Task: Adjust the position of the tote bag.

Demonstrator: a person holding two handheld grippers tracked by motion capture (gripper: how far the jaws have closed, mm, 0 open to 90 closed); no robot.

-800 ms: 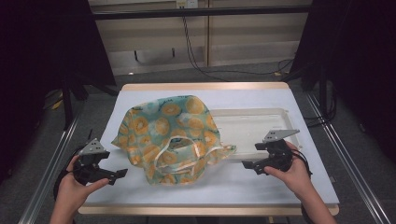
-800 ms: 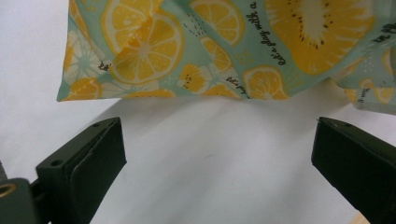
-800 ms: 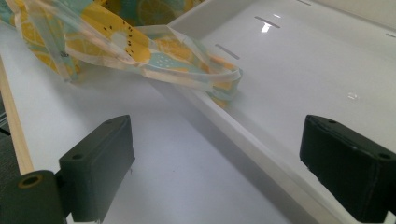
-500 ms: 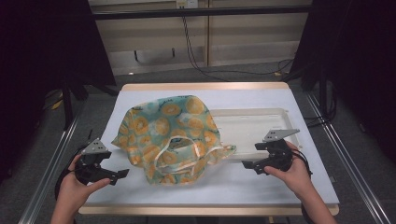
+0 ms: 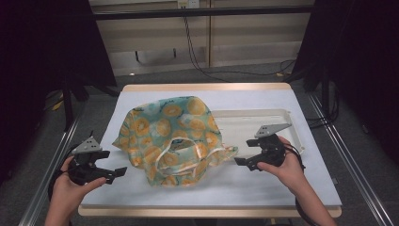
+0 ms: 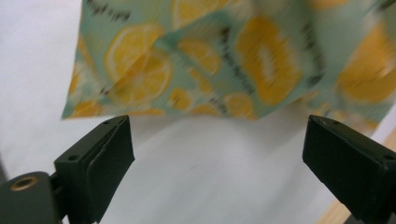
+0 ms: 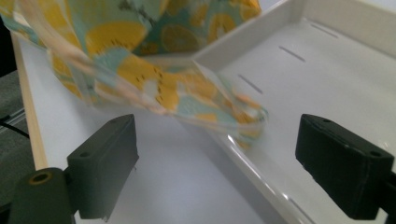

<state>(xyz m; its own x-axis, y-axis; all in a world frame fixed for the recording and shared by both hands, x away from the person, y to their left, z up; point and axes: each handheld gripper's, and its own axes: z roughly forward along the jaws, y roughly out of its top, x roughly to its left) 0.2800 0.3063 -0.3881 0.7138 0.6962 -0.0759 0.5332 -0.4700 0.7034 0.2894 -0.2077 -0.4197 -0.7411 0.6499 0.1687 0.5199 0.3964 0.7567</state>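
Your left gripper [image 5: 113,173] sat lower left, jaws wide, empty; the lemon-print cloth [image 5: 174,136] lay crumpled mid-frame. Your right gripper [image 5: 243,161] gaped wide beside the white tray [image 5: 287,115]; the cloth overlapped its corner.

A lab or recording studio, not a home. The table [image 5: 141,101] is a bare white board with a wooden edge, standing on grey carpet [image 5: 155,77] between two metal rails [image 5: 350,155] that run along its left and right edges. Black curtains [image 5: 42,56] close off both sides. Beyond the far edge, a black bar [image 5: 202,13] crosses in front of a plain panelled wall, and loose cables [image 5: 197,56] hang from a socket down to the floor.
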